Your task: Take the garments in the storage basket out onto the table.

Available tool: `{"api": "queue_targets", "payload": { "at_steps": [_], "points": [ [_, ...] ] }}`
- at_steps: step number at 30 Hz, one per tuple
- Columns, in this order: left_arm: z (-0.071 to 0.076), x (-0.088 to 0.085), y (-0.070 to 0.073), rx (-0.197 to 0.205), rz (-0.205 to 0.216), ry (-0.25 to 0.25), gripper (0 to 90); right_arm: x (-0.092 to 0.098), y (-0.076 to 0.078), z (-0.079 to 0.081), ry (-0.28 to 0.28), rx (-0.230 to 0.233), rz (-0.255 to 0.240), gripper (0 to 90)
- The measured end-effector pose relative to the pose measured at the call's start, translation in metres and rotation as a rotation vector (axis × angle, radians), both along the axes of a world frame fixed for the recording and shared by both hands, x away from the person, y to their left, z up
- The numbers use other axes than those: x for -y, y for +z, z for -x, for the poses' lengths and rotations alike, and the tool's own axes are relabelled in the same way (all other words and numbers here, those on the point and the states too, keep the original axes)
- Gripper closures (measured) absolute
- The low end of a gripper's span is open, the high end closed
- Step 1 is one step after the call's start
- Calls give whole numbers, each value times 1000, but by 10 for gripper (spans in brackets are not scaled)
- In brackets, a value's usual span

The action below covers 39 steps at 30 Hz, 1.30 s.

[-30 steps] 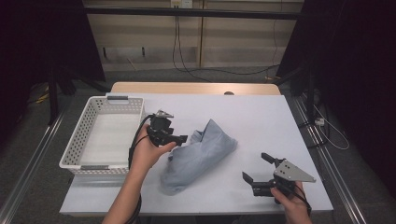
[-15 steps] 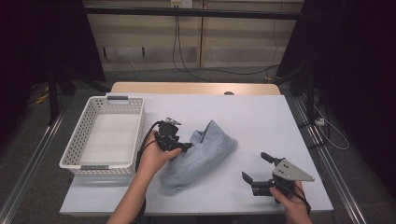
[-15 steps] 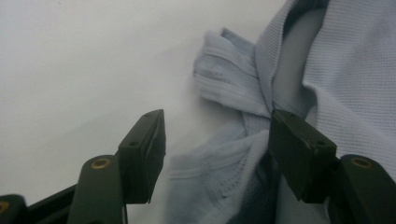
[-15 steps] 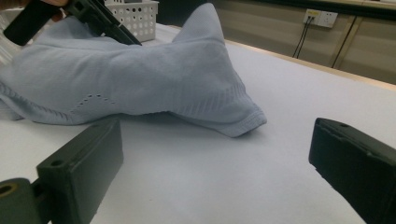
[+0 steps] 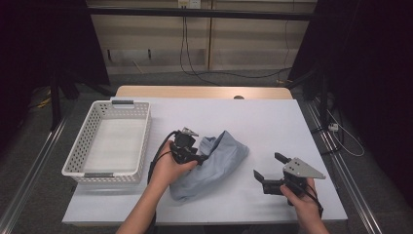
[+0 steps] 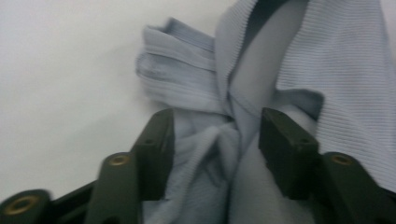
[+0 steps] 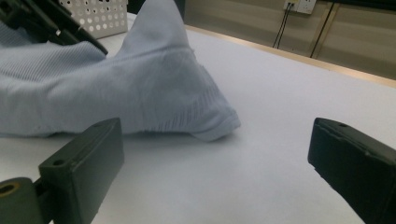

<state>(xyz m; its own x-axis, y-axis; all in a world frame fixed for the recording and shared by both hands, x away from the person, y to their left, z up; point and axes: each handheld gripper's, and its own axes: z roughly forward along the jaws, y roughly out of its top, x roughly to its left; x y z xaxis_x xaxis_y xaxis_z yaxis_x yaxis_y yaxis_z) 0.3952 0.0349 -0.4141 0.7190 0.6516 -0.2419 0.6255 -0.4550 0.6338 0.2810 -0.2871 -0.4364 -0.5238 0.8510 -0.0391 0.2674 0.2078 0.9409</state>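
Closing on a bunched fold of the cloth (image 5: 209,165) right of the basket (image 5: 108,141), the left gripper (image 6: 217,135) could snag just one thin layer and slip, while the right gripper (image 5: 271,169) sits wide open nearby.

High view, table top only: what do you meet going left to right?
White basket → left gripper at the near left edge of the light blue garment → right gripper, apart from the garment, jaws open.
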Motion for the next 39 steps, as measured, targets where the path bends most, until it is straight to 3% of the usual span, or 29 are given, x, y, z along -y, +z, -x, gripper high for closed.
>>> {"api": "queue_targets", "payload": {
  "at_steps": [4,8,11,20,27,32,36,39],
  "points": [
    [2,3,-2,-3,0,-22,501,-4,5,-8,-8,7,-5,35],
    [2,1,-1,5,4,-8,500,-11,8,-19,2,0,1,35],
    [2,-1,-2,-4,11,-10,502,-17,8,-28,12,-25,0,34],
    [2,-5,-2,24,5,15,480,-31,5,-59,28,-118,-35,47],
    [2,-7,-5,12,20,26,477,-49,12,-72,72,-120,-58,92],
    [3,-6,-6,12,13,20,472,-58,9,-77,107,-163,-91,256],
    [3,-5,-7,14,6,24,463,-61,6,-77,159,-219,-91,511],
    [2,-8,-6,13,8,35,411,-59,6,-76,185,-250,-65,667]
  ]
}}
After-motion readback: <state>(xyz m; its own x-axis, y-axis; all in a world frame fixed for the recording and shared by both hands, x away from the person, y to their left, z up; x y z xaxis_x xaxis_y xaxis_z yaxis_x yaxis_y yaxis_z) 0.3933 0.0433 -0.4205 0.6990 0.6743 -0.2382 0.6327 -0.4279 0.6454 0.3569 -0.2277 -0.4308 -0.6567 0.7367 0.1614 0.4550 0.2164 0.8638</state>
